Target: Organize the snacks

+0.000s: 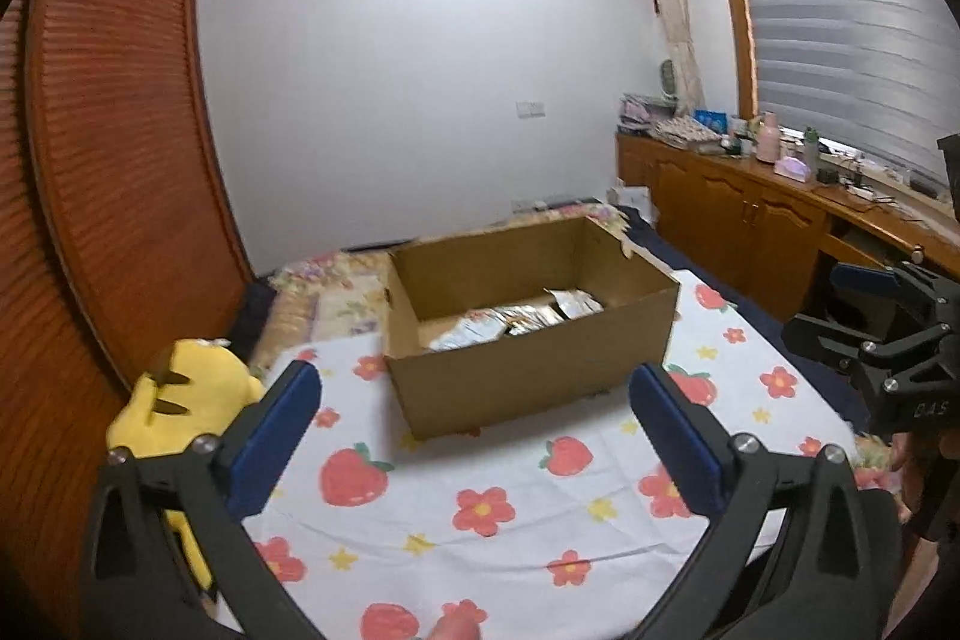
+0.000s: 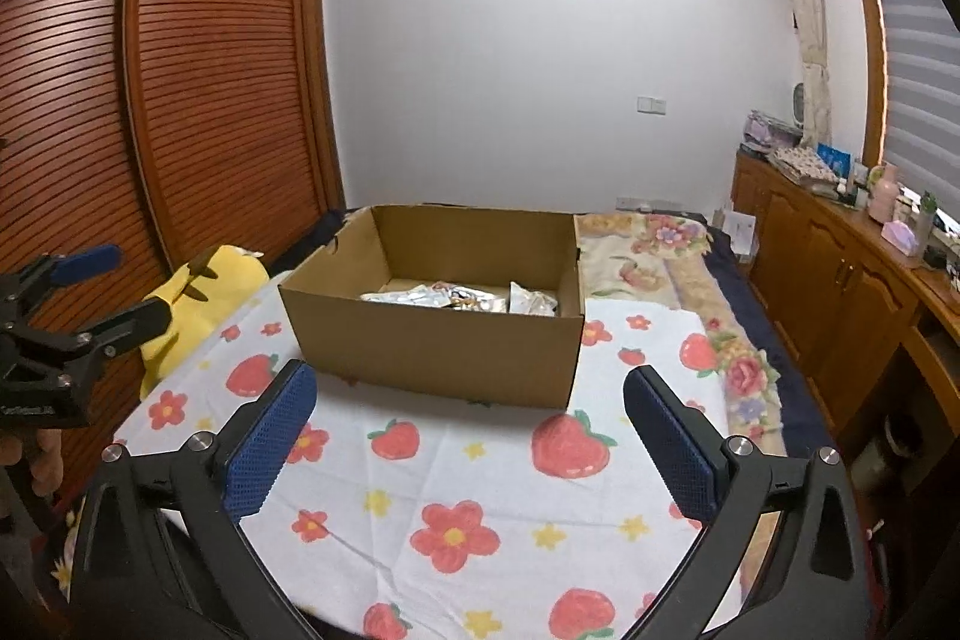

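An open cardboard box (image 1: 528,376) stands on a white cloth printed with strawberries and flowers (image 1: 480,514). Several silvery snack packets (image 1: 510,325) lie on its floor. In the right wrist view the box (image 2: 432,346) and packets (image 2: 444,298) show too. My left gripper (image 1: 474,394) is open and empty, held above the cloth just short of the box; it also shows at the left of the right wrist view (image 2: 114,286). My right gripper (image 2: 468,394) is open and empty, in front of the box; it also shows at the right of the left wrist view (image 1: 816,304).
A yellow plush toy (image 1: 180,394) lies left of the box at the cloth's edge. A louvred wooden wardrobe (image 2: 180,70) stands on the left. A wooden cabinet (image 2: 840,268) with bottles and clutter runs along the right under the window. Floral bedding (image 2: 660,244) lies behind the box.
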Tool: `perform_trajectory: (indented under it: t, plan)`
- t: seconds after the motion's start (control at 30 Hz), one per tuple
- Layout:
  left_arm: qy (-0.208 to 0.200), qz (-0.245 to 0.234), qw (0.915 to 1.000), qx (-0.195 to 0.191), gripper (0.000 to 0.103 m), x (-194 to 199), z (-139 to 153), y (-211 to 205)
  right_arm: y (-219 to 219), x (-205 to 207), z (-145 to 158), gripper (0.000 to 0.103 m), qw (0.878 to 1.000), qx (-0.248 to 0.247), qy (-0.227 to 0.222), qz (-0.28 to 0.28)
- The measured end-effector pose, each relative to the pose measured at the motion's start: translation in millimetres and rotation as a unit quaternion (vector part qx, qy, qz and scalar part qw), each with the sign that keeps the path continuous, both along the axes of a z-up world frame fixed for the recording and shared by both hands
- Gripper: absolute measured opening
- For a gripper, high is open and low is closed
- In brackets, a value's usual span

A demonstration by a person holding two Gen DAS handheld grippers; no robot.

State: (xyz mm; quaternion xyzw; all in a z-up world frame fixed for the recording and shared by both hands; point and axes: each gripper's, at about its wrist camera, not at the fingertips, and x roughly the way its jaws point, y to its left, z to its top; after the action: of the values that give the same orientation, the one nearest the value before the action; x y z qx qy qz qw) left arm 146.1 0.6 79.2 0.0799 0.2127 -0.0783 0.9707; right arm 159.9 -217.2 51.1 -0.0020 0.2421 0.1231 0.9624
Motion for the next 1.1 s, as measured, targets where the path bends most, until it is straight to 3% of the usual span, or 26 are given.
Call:
perform_trajectory:
  t: [0.2, 0.47, 0.63, 1.1]
  plan:
    - [-0.032, 0.015, 0.9994, 0.001, 0.103, -26.4, 8.7, -0.9, 0.3, -15.8, 3.2, 0.103, 1.000, 0.000, -0.007, -0.009]
    - [-0.011, 0.042, 0.9968, -0.067, 0.103, -54.6, -0.8, 10.4, 3.4, -54.3, 6.4, 0.103, 0.999, 0.000, -0.029, -0.017]
    - [-0.014, 0.048, 0.9979, -0.042, 0.103, -70.7, -9.6, 8.0, 3.8, -70.9, 4.1, 0.103, 1.000, 0.005, -0.024, -0.015]
    - [-0.022, 0.086, 0.9957, -0.026, 0.103, -100.8, -30.5, 20.5, -1.4, -108.4, -12.4, 0.103, 0.998, 0.013, -0.050, -0.043]
